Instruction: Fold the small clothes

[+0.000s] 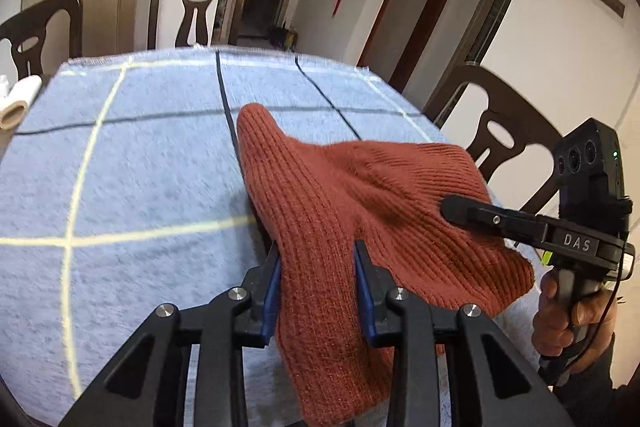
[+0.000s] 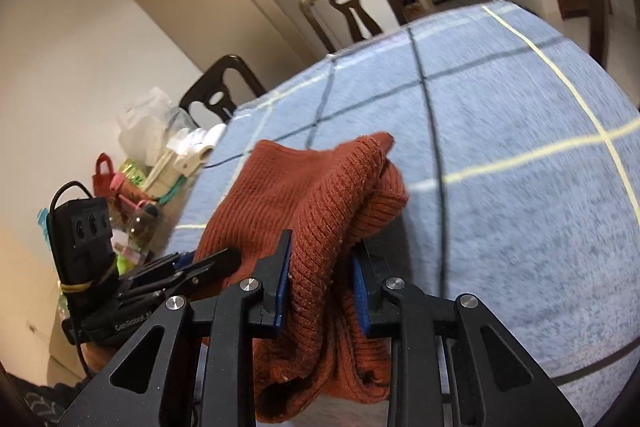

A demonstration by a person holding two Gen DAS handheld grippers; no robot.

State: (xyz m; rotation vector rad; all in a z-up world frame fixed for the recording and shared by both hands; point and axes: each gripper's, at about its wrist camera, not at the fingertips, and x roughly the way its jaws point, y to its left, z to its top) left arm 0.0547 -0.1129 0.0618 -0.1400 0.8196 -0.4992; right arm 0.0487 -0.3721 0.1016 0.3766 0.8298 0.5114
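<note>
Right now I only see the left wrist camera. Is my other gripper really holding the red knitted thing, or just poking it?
Observer: Holding it. The right gripper has the rust-red knit pinched between its blue pads.
Operator: Is the far end lying flat?
Observer: No. In the right wrist view the far end is doubled over in a thick roll on the blue checked cloth.
Operator: What's past my left gripper?
Observer: Clutter beyond the cloth's edge: a clear plastic bag and a small red bag, both apart from the knit.

Ribbed knit hat point(image 1: 360, 195), fuzzy (perhaps woollen) tablecloth point(image 1: 140, 167)
</note>
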